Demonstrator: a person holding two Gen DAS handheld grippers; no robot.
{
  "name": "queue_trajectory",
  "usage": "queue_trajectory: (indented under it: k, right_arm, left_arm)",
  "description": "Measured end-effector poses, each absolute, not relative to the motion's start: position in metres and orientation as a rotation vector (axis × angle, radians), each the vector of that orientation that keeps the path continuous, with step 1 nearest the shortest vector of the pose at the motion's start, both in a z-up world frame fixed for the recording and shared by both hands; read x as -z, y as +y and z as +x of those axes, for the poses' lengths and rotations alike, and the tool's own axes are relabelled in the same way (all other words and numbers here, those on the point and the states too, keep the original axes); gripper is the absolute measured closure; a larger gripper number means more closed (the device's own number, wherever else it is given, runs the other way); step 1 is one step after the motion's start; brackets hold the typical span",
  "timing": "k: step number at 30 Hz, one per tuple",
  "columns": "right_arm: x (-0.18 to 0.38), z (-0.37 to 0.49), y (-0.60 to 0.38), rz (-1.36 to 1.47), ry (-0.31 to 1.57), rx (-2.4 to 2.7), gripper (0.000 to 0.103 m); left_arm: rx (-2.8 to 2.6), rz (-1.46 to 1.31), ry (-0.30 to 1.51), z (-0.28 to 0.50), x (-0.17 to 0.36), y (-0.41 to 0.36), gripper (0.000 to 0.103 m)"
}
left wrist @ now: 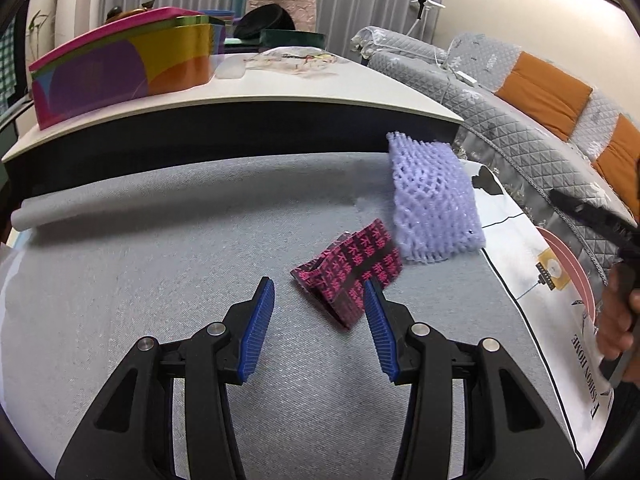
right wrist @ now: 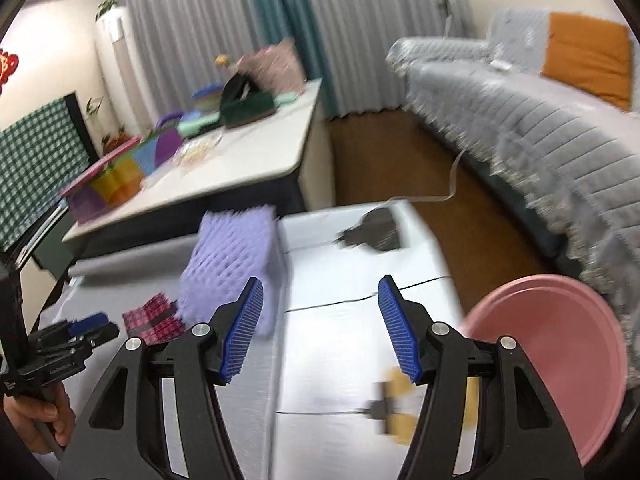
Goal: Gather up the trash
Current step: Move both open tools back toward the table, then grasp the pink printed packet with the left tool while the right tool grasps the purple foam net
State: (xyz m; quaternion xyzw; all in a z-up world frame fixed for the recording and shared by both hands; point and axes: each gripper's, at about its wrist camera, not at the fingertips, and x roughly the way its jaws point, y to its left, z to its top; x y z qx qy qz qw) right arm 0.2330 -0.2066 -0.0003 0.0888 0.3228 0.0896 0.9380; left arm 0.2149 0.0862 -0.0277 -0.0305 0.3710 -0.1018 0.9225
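Trash lies on the grey mat [left wrist: 160, 280]: a crumpled pink-and-black wrapper [left wrist: 347, 271] just ahead of the spread, empty left gripper [left wrist: 320, 286], light and crinkly, best pinched at a raised fold, while the soft lilac foam net [right wrist: 232, 264] sits near the equally spread, empty right gripper [right wrist: 320, 282].

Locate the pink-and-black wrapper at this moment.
In the left wrist view the wrapper lies on the grey cloth, just ahead of the open left gripper, with the purple foam net beyond it to the right.
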Motion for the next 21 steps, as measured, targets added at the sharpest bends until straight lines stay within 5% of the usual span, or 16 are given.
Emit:
queue_trajectory:
  k: [10, 16, 18, 21]
  right_arm:
    - [0.028, 0.287, -0.156, 0.181, 0.766, -0.274, 0.037]
    - [0.042, 0.297, -0.149, 0.173, 0.807, -0.289, 0.037]
    - [0.045, 0.297, -0.147, 0.166, 0.816, -0.299, 0.042]
    - [0.047, 0.297, -0.144, 0.159, 0.827, -0.319, 0.065]
  left_arm:
    - [0.224, -0.084, 0.785, 0.232, 0.04, 0.087, 0.058]
    - [0.231, -0.088, 0.816, 0.238, 0.049, 0.088, 0.073]
    - [0.243, -0.085, 0.824, 0.239, 0.05, 0.086, 0.079]
    - [0.249, -0.087, 0.819, 0.239, 0.049, 0.086, 0.082]
